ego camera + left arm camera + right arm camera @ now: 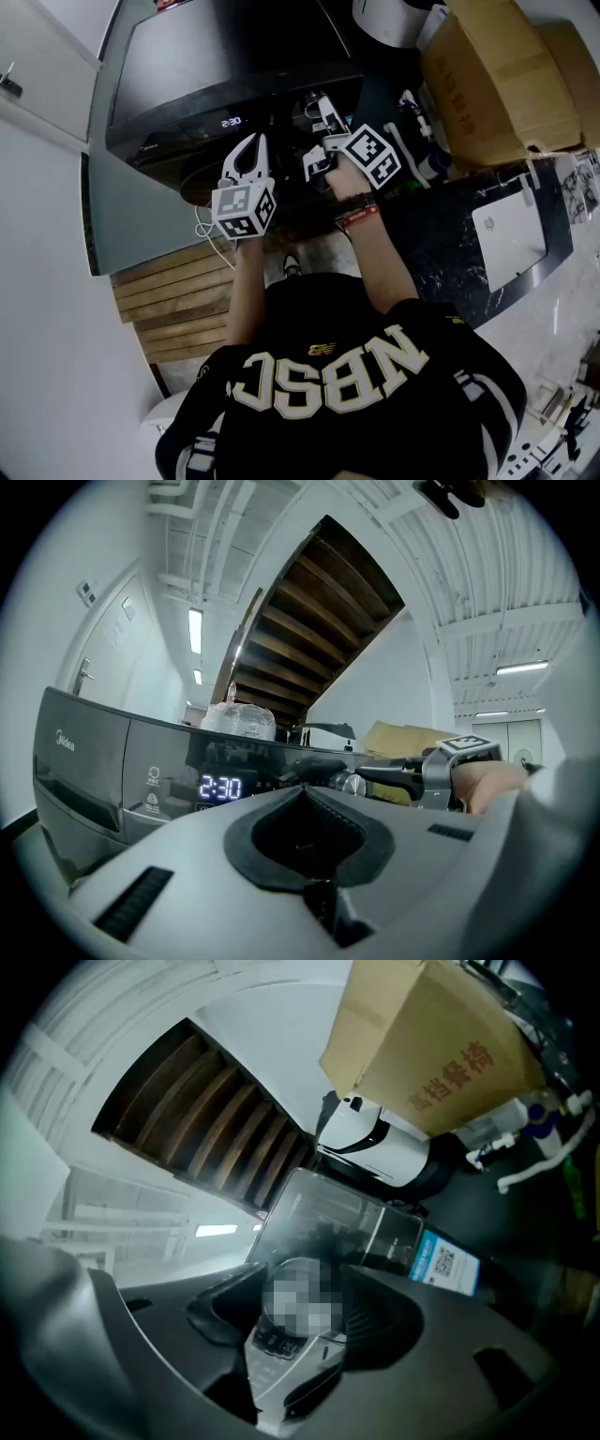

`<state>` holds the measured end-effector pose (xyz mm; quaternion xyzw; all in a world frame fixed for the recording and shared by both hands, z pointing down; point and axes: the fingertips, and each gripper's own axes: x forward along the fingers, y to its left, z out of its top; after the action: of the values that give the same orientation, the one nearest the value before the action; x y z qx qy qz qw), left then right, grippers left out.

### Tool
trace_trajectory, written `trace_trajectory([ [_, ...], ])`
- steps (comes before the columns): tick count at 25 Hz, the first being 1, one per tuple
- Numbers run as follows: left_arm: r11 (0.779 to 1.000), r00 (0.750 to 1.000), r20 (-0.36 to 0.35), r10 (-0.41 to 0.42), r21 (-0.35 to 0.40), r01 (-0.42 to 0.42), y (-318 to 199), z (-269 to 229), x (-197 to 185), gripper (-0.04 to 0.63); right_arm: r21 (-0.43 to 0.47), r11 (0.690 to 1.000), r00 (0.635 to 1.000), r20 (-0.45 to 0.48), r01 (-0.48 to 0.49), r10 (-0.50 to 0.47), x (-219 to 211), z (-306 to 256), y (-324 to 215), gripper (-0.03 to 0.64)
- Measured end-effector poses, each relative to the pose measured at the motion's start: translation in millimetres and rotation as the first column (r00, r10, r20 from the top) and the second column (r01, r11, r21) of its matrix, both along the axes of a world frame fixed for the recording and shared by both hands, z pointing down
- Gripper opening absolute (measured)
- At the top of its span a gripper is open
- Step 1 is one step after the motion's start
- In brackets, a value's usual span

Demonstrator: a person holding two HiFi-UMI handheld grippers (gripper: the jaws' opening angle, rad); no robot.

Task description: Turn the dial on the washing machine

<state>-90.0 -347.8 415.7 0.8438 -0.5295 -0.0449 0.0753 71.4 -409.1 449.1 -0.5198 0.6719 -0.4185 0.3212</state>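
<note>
The dark grey washing machine (187,84) fills the upper left of the head view, its front display (231,122) reading 2:30. My right gripper (319,111) reaches to the control panel right of the display and hides the dial there. In the right gripper view the round dial (298,1274) sits between the jaws of my right gripper (298,1290), which are shut on it. The left gripper view shows the chrome dial (352,783) held by the right gripper's black fingers (384,772). My left gripper (251,142) hangs just below the display, shut and holding nothing; its closed jaws (305,794) point at the panel.
A cardboard box (497,75) and a white appliance (375,1147) stand right of the machine, with spray bottles (525,1138) beside them. A white flat device (511,230) lies on the dark counter at right. Wooden steps (178,300) lie below the machine at left.
</note>
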Motion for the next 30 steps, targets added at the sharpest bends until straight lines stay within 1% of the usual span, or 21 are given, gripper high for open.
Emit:
trace_trajectory([
  [1, 1.0, 1.0, -0.001, 0.001, 0.0, -0.001, 0, 0, 0, 0.014, -0.009, 1.0, 0.999, 0.043, -0.006, 0.006, 1, 2, 0, 0.242],
  [3, 1.0, 1.0, -0.001, 0.002, 0.002, -0.002, 0, 0, 0, 0.014, -0.033, 0.999, 0.987, 0.157, -0.013, 0.018, 3, 7, 0, 0.242],
  [5, 1.0, 1.0, 0.002, 0.0, 0.004, 0.0, 1, -1, -1, 0.014, -0.056, 0.998, 0.962, 0.271, -0.015, 0.03, 5, 13, 0, 0.242],
  [6, 1.0, 1.0, 0.002, -0.001, 0.005, 0.001, 2, -2, -2, 0.014, -0.064, 0.998, 0.951, 0.309, -0.013, 0.033, 5, 14, 0, 0.242],
  [8, 1.0, 1.0, 0.003, -0.002, 0.009, 0.002, 2, -4, -3, 0.014, -0.069, 0.998, 0.941, 0.336, -0.006, 0.029, 6, 15, 0, 0.242],
  [11, 1.0, 1.0, 0.005, -0.003, 0.013, 0.003, 2, -6, -4, 0.014, -0.054, 0.999, 0.949, 0.314, 0.007, 0.01, 5, 14, -1, 0.244],
  [15, 1.0, 1.0, 0.007, -0.009, 0.018, 0.009, 4, -10, -7, 0.014, -0.025, 0.999, 0.975, 0.223, 0.024, -0.018, 6, 9, 2, 0.241],
  [17, 1.0, 1.0, 0.01, -0.014, 0.021, 0.014, 4, -12, -10, 0.014, -0.008, 0.999, 0.987, 0.157, 0.037, -0.035, 7, 4, 7, 0.241],
  [20, 1.0, 1.0, 0.005, -0.023, 0.019, 0.023, 4, -12, -14, 0.014, 0.023, 0.998, 0.998, 0.018, 0.054, -0.054, 9, -3, 15, 0.23],
  [22, 1.0, 1.0, 0.001, -0.028, 0.013, 0.028, 5, -11, -15, 0.014, 0.043, 0.997, 0.994, -0.088, 0.064, -0.06, 11, -7, 21, 0.225],
  [24, 0.999, 0.999, -0.003, -0.032, 0.009, 0.032, 7, -11, -16, 0.014, 0.057, 0.995, 0.978, -0.197, 0.078, -0.065, 14, -9, 26, 0.215],
  [26, 0.999, 0.999, -0.003, -0.035, 0.007, 0.035, 9, -11, -15, 0.014, 0.069, 0.993, 0.953, -0.295, 0.097, -0.073, 15, -12, 32, 0.209],
  [28, 0.999, 0.999, -0.003, -0.038, 0.007, 0.038, 12, -11, -13, 0.014, 0.079, 0.99, 0.921, -0.383, 0.116, -0.077, 16, -14, 38, 0.192],
  [30, 0.999, 0.999, -0.001, -0.041, 0.008, 0.041, 16, -11, -12, 0.014, 0.086, 0.987, 0.881, -0.467, 0.134, -0.079, 15, -16, 44, 0.175],
])
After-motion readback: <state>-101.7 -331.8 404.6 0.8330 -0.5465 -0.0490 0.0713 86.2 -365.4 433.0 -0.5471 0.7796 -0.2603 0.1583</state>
